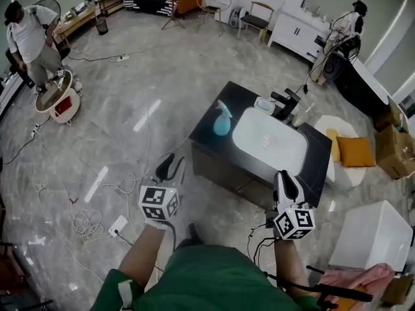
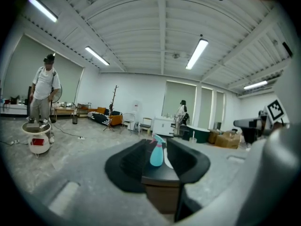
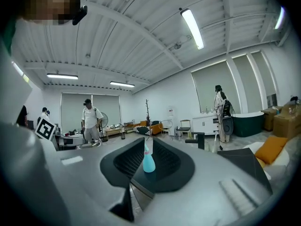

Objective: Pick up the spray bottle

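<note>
Dark worktop (image 1: 206, 133) carries a white basin (image 1: 269, 144). Left tongs (image 1: 171, 166) and right tongs (image 1: 284, 177) are both parted and empty, well short of the worktop. The spray bottle (image 1: 222, 122) stands upright at the worktop's left end, just beside the basin. Recommended: approach level with the left tongs, straddle the bottle's body below the trigger head, and close squarely before lifting.

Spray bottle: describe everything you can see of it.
The spray bottle has a rounded, translucent light-blue body, plastic by its look, narrowing to a neck with a pale trigger head. It stands upright on the dark countertop, towards the end at the head view's left, beside the white basin but apart from it. Only the countertop touches it: the left gripper and right gripper are both open and well short of it.
</note>
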A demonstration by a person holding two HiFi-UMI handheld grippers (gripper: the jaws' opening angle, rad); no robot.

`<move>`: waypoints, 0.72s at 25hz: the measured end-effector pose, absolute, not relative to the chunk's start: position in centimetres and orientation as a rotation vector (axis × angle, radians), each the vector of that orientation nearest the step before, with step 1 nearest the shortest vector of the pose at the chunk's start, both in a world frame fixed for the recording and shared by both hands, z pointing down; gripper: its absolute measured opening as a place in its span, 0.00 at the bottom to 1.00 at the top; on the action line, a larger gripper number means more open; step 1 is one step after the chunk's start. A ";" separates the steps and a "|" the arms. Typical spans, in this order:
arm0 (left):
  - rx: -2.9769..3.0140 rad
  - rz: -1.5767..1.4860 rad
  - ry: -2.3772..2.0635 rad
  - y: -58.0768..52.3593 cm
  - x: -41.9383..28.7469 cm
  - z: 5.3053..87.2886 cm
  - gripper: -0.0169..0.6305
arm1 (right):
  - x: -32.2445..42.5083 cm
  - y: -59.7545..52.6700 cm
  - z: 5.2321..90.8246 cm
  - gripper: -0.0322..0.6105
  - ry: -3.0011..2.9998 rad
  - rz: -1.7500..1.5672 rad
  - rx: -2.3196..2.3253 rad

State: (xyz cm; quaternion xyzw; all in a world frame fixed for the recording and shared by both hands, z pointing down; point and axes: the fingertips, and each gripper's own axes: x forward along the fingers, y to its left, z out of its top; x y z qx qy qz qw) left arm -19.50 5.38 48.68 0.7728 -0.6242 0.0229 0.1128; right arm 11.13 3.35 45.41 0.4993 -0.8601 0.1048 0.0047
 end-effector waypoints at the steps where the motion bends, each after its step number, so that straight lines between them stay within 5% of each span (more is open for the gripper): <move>1: 2.272 0.066 -1.819 4.8 -20.0 49.0 0.23 | 10.6 2.9 45.5 0.14 -2.684 0.323 1.569; 18: 2.275 0.120 -1.744 -4.3 -21.1 52.2 0.25 | 9.5 -5.8 48.8 0.13 -2.624 0.424 1.574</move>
